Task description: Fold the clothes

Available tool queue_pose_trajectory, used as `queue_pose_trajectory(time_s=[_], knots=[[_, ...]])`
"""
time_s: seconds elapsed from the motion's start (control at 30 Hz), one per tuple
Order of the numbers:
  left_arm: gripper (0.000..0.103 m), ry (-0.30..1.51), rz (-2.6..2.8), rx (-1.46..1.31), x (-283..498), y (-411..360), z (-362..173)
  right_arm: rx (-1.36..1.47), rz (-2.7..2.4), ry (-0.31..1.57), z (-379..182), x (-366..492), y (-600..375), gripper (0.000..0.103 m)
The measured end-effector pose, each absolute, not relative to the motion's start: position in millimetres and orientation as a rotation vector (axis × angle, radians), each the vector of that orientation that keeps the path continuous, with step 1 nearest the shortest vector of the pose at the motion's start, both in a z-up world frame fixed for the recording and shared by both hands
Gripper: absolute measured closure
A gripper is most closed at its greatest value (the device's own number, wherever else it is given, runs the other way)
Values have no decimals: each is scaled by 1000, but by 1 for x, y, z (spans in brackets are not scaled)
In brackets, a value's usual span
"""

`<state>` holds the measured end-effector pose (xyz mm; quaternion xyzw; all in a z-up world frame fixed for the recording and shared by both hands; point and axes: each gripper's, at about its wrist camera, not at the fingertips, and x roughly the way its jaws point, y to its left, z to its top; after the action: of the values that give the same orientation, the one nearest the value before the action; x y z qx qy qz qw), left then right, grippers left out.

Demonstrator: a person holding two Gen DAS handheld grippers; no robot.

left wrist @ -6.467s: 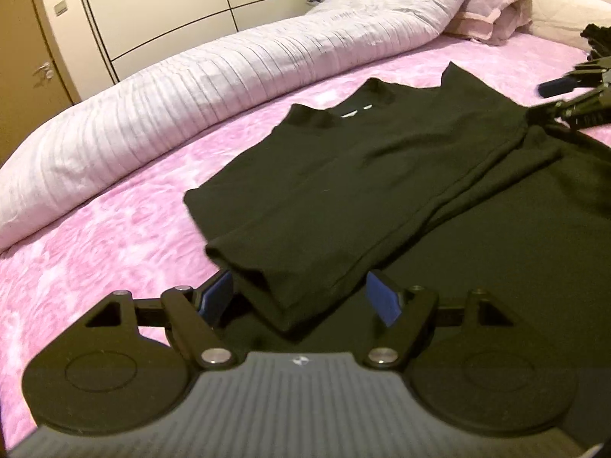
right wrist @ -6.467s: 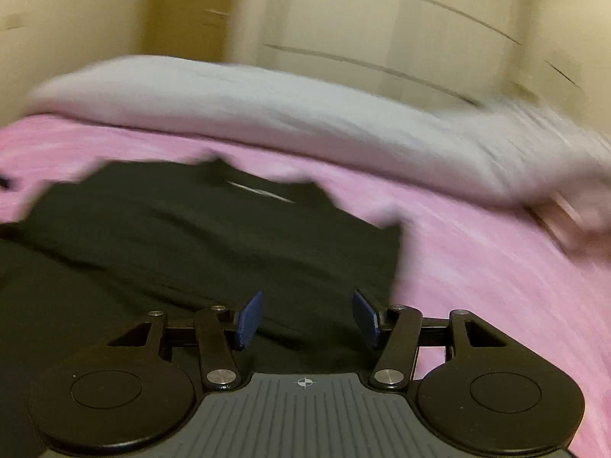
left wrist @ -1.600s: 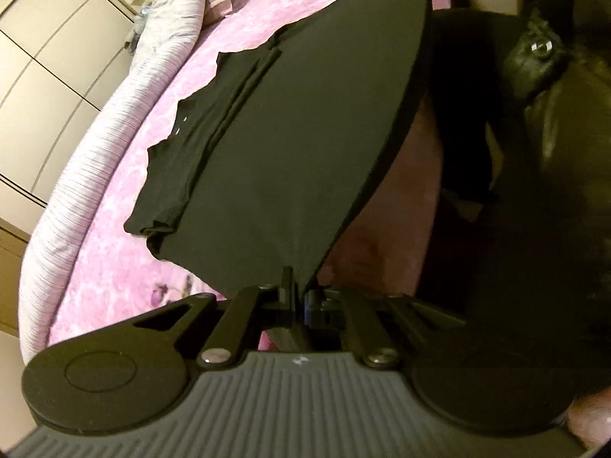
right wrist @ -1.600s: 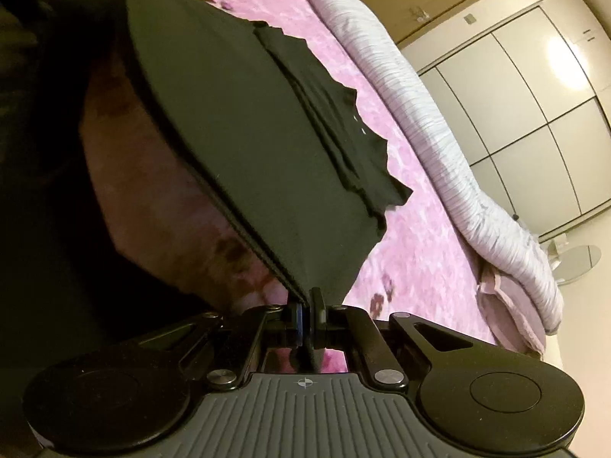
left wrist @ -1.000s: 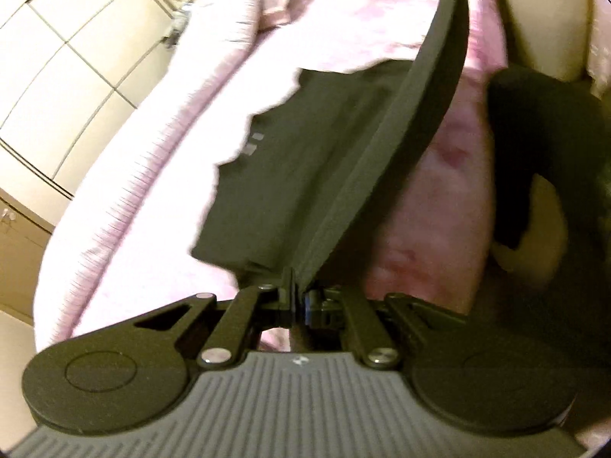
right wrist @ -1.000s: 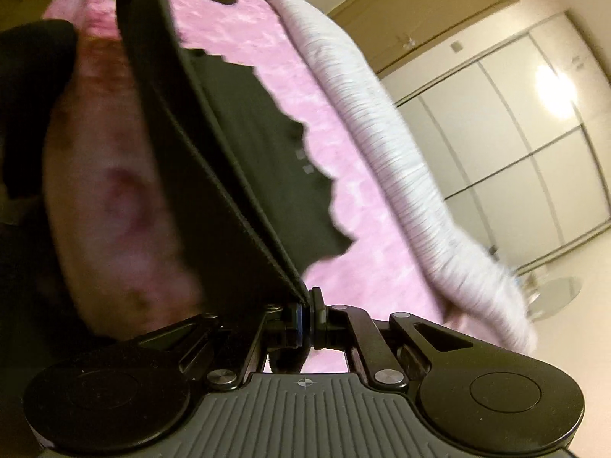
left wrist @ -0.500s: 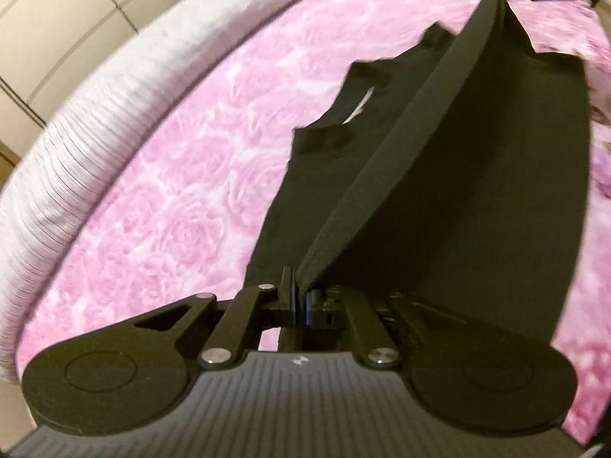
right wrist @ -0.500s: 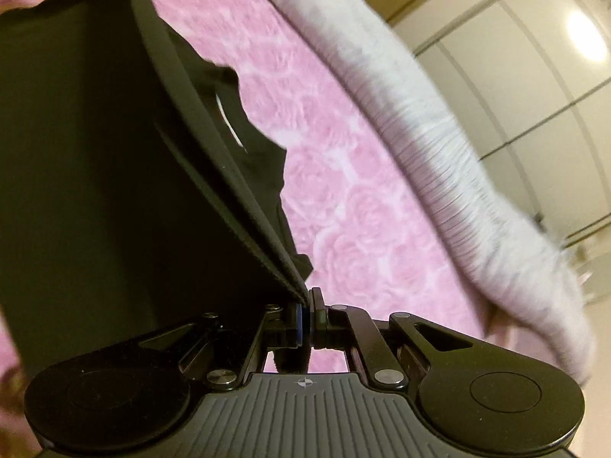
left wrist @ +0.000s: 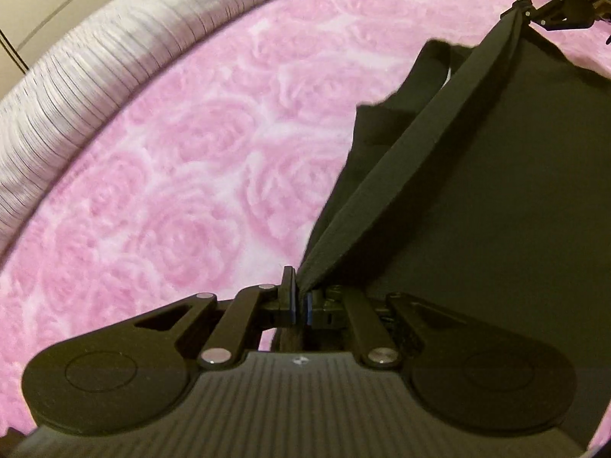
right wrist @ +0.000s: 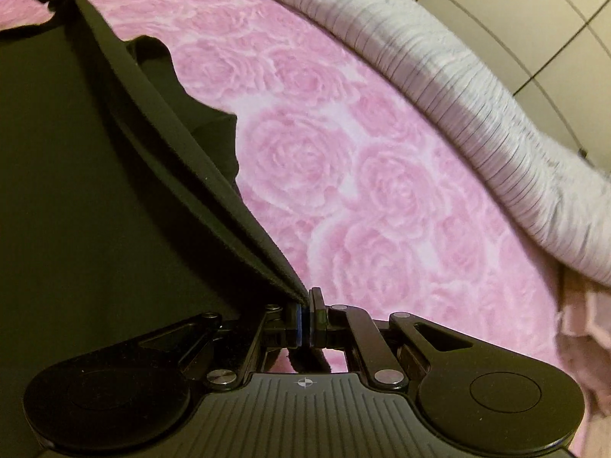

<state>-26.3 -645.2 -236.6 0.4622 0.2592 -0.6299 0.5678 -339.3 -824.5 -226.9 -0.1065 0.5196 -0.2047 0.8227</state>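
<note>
Black garment (left wrist: 496, 175) hem stretched taut between grippers.

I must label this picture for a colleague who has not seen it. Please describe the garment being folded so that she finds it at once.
Start from the pink rose-patterned bedspread, bordered by a rolled grey ribbed blanket. On it lies the plain black shirt, one edge pulled taut between the left gripper and the right gripper. It is the only dark cloth on the pink surface.

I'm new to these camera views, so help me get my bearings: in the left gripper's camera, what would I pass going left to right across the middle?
Ribbed grey-white duvet → pink rose-patterned bedspread → black garment, its taut edge clamped in the left gripper.
</note>
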Motion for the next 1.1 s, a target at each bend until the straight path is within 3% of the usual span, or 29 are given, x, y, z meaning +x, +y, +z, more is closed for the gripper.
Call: queue_pose_trajectory(time_s=[0.17, 0.23, 0.3, 0.4, 0.67, 0.9, 1.1], knots=[[85, 656, -1458, 1004, -9, -648, -246, -61, -446, 1075, -227, -343, -844, 99], [81, 665, -1429, 963, -3, -644, -246, 30, -480, 1023, -220, -348, -855, 93], [83, 673, -1399, 923, 4, -641, -245, 143, -551, 949, -216, -355, -871, 78], [85, 684, -1354, 863, 14, -635, -243, 253, -663, 894, -216, -364, -885, 67], [84, 727, -1269, 704, 35, -619, -238, 339, -708, 847, -215, -387, -877, 63], [74, 903, -1329, 515, 43, -613, -244, 554, -683, 714, -221, -416, -871, 59], [72, 977, -1327, 467, 42, -620, -260, 770, -669, 615, -238, -429, -886, 56]])
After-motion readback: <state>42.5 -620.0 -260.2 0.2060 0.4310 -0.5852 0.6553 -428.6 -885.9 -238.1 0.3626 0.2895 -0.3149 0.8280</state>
